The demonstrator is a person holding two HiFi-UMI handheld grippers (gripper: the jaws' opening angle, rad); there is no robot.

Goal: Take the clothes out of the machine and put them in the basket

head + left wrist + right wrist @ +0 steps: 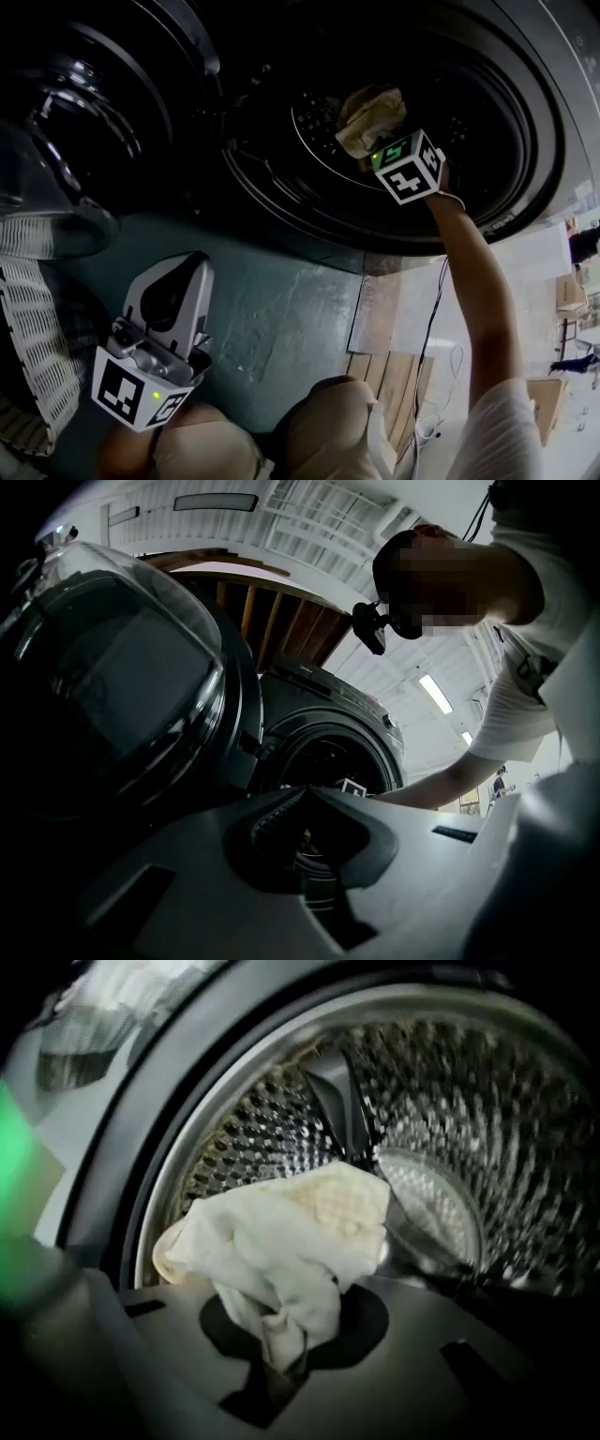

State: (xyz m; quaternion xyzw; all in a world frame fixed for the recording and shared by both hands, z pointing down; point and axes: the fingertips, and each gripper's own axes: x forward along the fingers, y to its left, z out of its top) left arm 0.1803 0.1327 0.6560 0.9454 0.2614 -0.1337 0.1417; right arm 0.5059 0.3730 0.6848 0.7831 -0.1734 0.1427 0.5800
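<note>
Between right claw (279,1368) jaws: cloth (291,1241), pinched tight, at drum (469,1101) mouth. Pull straight back clear of rim, no slackening, then swing over to basket (28,309) beside left claw (302,799); closed, empty.

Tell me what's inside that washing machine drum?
A crumpled cream cloth, pinched in the right gripper, sits at the mouth of the drum. Behind it only bare perforated metal shows. Cloth and gripper cover the drum's floor, so more clothes there cannot be ruled out.
</note>
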